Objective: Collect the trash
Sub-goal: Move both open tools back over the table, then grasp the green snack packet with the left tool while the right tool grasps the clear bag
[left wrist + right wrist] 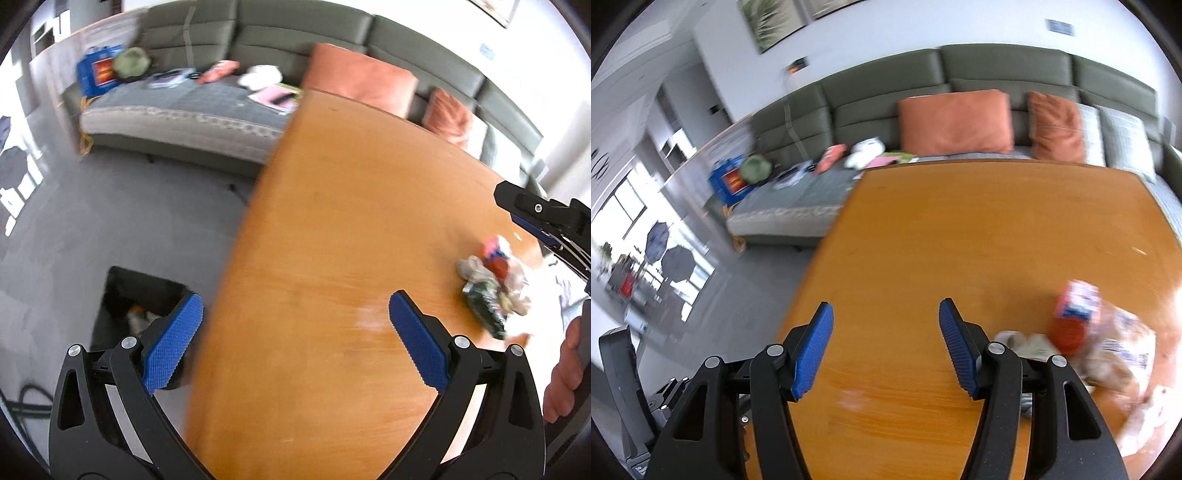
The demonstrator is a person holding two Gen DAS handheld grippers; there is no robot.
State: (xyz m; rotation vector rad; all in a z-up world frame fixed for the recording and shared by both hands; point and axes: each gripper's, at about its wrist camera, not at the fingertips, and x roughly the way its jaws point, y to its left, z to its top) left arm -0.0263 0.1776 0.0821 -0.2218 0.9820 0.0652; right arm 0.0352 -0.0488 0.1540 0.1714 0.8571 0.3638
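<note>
- Broadly: wooden table [960, 229] under both grippers, sofa [997, 74] beyond.
- Black bin [140, 291] on floor, behind left gripper's [295, 339] left finger.
- Trash pile [1082, 343] right of right gripper [886, 347]; print blurred, unreadable.
- Both jaws apart, holding nothing.

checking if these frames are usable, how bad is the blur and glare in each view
Left wrist view: the table edge, the sofa and the trash pile are smeared by motion, while the left gripper is sharp. Right wrist view: similar smear on the pile, a blown-out glare patch at the table's right edge, overexposed window; the right gripper is crisp. Both bend straight lines, fisheye style.
</note>
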